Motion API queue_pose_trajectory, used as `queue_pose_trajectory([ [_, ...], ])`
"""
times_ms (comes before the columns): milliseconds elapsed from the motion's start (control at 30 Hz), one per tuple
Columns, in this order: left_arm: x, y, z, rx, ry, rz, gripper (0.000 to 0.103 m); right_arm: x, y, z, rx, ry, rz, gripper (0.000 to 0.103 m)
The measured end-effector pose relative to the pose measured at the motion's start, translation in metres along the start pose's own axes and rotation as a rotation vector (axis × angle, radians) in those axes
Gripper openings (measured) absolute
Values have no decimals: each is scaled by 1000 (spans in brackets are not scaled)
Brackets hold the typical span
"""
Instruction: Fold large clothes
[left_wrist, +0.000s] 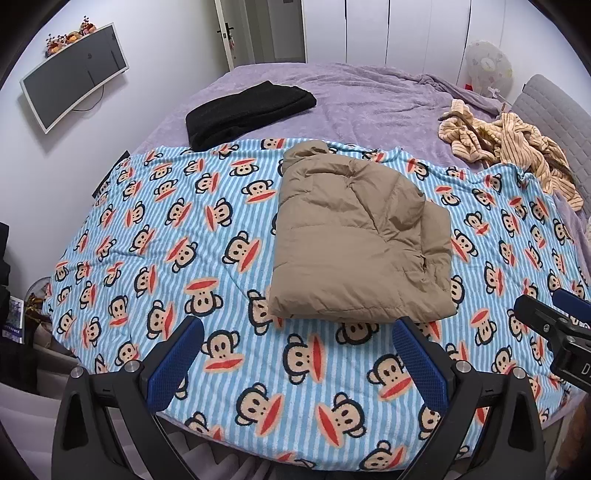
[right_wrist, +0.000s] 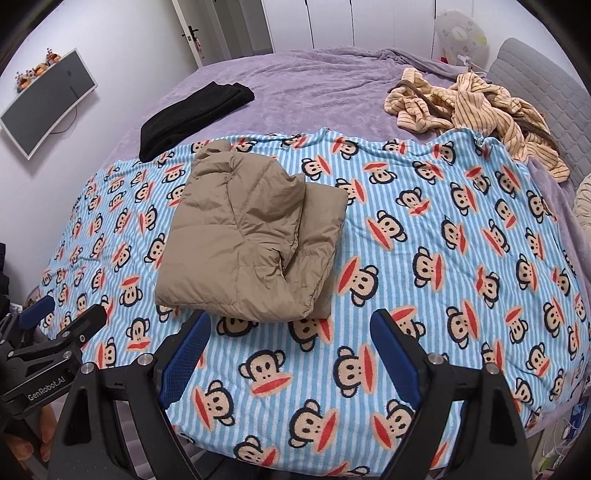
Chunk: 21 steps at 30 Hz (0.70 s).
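The tan puffy jacket (left_wrist: 360, 236) lies folded in a thick bundle in the middle of the monkey blanket (left_wrist: 147, 240). It sits just above both grippers, its long side running up the frame. The left gripper (left_wrist: 297, 349) and right gripper (right_wrist: 290, 341) gape wide and hold nothing. Nothing blocks the way. A black folded garment (left_wrist: 247, 110) sits upper left, and striped clothes (left_wrist: 513, 147) are piled upper right.

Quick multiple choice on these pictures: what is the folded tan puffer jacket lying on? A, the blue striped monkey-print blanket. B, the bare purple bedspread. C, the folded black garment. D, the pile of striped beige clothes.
A: the tan puffer jacket sits folded on the monkey-print blanket, apart from the black garment and the striped beige pile, which both lie farther back on the purple bedspread.
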<state>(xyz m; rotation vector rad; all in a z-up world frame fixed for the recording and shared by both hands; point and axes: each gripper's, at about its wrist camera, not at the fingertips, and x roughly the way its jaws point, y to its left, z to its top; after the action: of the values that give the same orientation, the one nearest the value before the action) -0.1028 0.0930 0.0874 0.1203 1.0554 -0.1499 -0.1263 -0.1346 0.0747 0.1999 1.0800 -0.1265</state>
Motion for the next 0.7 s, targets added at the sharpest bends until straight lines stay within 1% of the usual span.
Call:
queue_pose_trajectory([
  [167,-12,7,8,21,-10,1,102,-14,7,0,-1,-21,7,90],
  [267,-20,17,16,34,-29,-10,102,-25,14,4,20,-66,10,90],
  [367,-26,30,22,47,-44,-14,102,-32,24,8,49,-101,-7,90],
  [533,-27,47,35,39,-59,-19,102,-34,37,14,94,-109,-32,90],
  [700,-21,54,40,33,-49,-19,102,-31,42,16,103,-96,-59,90],
])
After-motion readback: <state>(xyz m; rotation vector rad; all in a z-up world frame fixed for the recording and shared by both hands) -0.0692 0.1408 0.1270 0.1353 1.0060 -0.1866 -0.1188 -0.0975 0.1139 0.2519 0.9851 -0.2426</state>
